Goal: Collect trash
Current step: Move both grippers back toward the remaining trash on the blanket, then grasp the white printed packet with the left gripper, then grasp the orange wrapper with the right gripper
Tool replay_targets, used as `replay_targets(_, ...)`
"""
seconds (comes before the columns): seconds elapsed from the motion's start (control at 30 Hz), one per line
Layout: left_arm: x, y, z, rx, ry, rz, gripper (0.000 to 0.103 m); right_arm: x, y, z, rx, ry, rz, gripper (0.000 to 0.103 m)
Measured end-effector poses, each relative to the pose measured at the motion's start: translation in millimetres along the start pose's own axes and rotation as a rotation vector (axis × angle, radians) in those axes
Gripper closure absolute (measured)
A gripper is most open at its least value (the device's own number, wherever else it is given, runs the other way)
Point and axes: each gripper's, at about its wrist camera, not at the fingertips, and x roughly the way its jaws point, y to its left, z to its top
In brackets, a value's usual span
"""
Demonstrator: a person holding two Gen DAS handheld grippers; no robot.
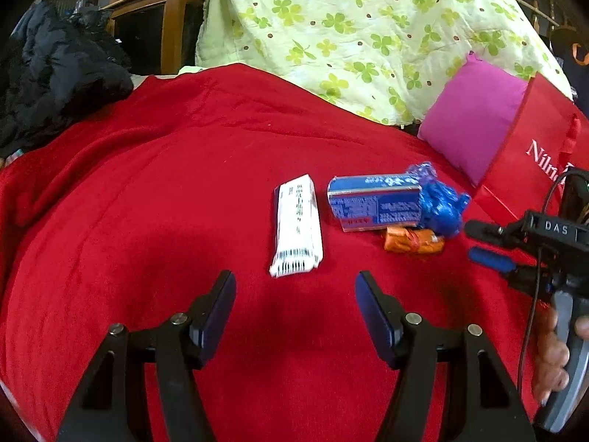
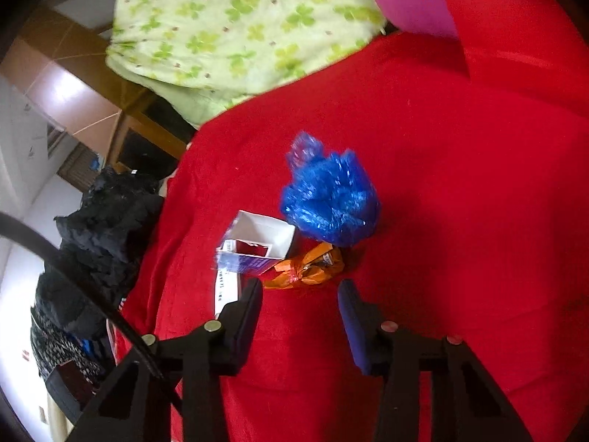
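Observation:
On a red blanket [image 1: 165,191] lie a white wrapper [image 1: 297,221], a blue and white carton [image 1: 373,200], a crumpled blue plastic bag [image 1: 440,206] and an orange wrapper [image 1: 412,241]. My left gripper [image 1: 294,287] is open and empty, just short of the white wrapper. My right gripper [image 2: 300,294] is open and empty, close in front of the orange wrapper [image 2: 309,265], with the carton [image 2: 257,243] and blue bag [image 2: 331,199] just beyond. The right gripper also shows in the left wrist view [image 1: 478,243], to the right of the trash.
A red paper bag [image 1: 533,147] stands at the right, with a pink cushion [image 1: 475,118] next to it. A green clover-print quilt [image 1: 368,29] is piled behind. Dark clothes [image 1: 55,73] lie at the left by a wooden cabinet [image 1: 154,18].

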Motion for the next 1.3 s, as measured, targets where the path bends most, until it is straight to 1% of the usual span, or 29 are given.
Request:
replay_targets(0.1, 22, -2, 10, 0.003, 0.015, 0.001, 0.035, 18, -4, 5, 0.044, 0.038, 0.016, 0.057)
replay_targets(0.2, 48, -3, 15, 0.006, 0.044, 0.017, 0.035, 35, -6, 10, 0.080, 0.068, 0.008, 0.057)
replay_targets(0.27, 58, -3, 16, 0.006, 0.059, 0.016, 0.035, 44, -9, 13, 0.106, 0.078, -0.012, 0.057)
replay_targets(0.33, 65, -4, 16, 0.012, 0.067, 0.015, 0.035, 54, -15, 16, 0.151, 0.094, -0.015, 0.057)
replay_targets(0.4, 69, -5, 19, 0.023, 0.066, 0.017, 0.035, 60, -22, 19, 0.190, 0.098, -0.030, 0.057)
replay_targets(0.5, 77, -3, 23, 0.009, 0.083, 0.014, 0.035, 66, -27, 23, 0.231, 0.083, -0.012, 0.057)
replay_targets(0.57, 82, 0, 24, -0.009, 0.098, 0.010, 0.035, 69, -26, 26, 0.227, 0.060, -0.021, 0.057)
replay_targets(0.67, 89, 3, 25, -0.010, 0.117, 0.027, 0.035, 74, -19, 27, 0.192, 0.061, -0.047, 0.057)
replay_targets(0.77, 93, 12, 24, -0.058, 0.143, -0.021, 0.036, 74, -14, 25, 0.177, 0.055, -0.067, 0.066)
replay_targets(0.83, 97, 19, 22, -0.102, 0.162, -0.041, 0.047, 73, -13, 23, 0.173, 0.052, -0.076, 0.070)
replay_targets(0.87, 97, 22, 21, -0.113, 0.166, -0.040, 0.056, 71, -12, 22, 0.170, 0.054, -0.076, 0.070)
replay_targets(0.9, 96, 24, 20, -0.118, 0.166, -0.036, 0.060, 68, -11, 19, 0.168, 0.056, -0.072, 0.070)
replay_targets(0.93, 94, 26, 20, -0.122, 0.163, -0.040, 0.062, 66, -11, 18, 0.168, 0.056, -0.067, 0.070)
replay_targets(1.17, 70, 29, 10, -0.102, 0.139, -0.035, 0.063, 37, -5, 4, 0.123, 0.026, -0.054, 0.070)
replay_targets(1.3, 46, 37, 3, -0.093, 0.115, -0.026, 0.063, 12, 2, -4, 0.073, -0.013, -0.060, 0.070)
